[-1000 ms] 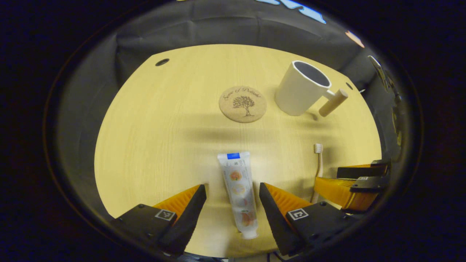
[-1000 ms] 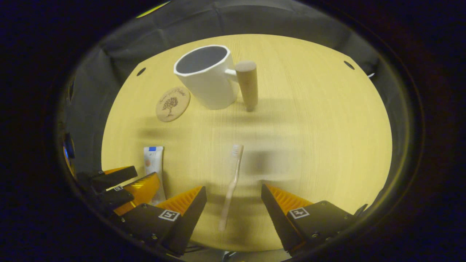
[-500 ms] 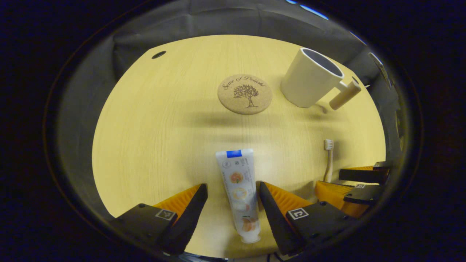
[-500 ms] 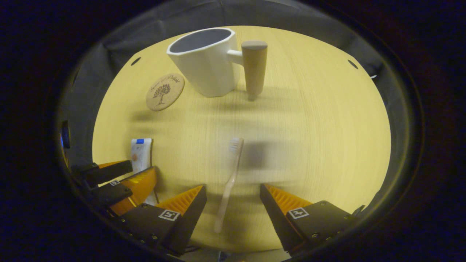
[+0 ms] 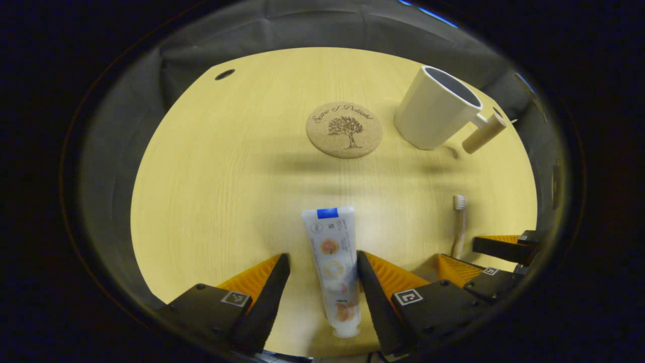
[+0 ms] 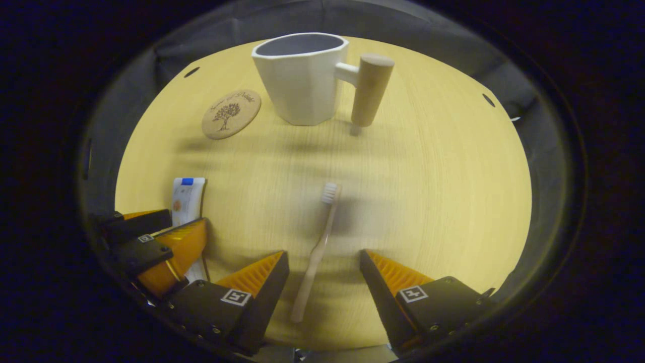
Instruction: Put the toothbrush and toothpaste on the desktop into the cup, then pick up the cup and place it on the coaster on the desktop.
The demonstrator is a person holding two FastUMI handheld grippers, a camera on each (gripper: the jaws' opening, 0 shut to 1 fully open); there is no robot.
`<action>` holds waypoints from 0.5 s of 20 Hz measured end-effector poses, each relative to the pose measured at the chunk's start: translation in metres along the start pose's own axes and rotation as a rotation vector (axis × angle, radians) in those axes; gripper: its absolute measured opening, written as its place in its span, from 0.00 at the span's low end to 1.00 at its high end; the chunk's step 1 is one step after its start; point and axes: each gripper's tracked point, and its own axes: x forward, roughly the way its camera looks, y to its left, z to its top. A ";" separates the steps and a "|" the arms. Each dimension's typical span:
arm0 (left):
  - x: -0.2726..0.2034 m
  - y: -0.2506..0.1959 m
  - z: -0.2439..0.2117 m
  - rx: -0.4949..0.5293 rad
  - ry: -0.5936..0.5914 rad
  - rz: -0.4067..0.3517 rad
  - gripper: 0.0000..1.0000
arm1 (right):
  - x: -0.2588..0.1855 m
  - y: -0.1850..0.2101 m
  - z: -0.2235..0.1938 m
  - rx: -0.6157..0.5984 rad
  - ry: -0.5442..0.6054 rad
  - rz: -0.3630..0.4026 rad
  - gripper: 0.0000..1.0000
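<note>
A white toothpaste tube lies flat on the yellow wooden desktop, cap toward me, between the fingers of my open left gripper. The right finger is close against the tube's edge. A pale toothbrush lies bristles away from me between the fingers of my open right gripper, touching neither. The white cup with a wooden peg handle stands upright at the far side, empty as far as I can see. The round cork coaster lies to its left.
In the left gripper view the right gripper sits low at the right beside the toothbrush. In the right gripper view the left gripper straddles the toothpaste. Small holes mark the desktop's far corners. Black cloth walls surround the table.
Both grippers have moved forward and lower over the desktop. The tube and the toothbrush now lie deeper between the fingers. Nothing on the table has shifted.
</note>
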 end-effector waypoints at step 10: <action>-0.009 -0.005 0.017 -0.015 0.036 -0.002 0.40 | -0.001 -0.011 0.001 0.056 0.018 -0.005 0.28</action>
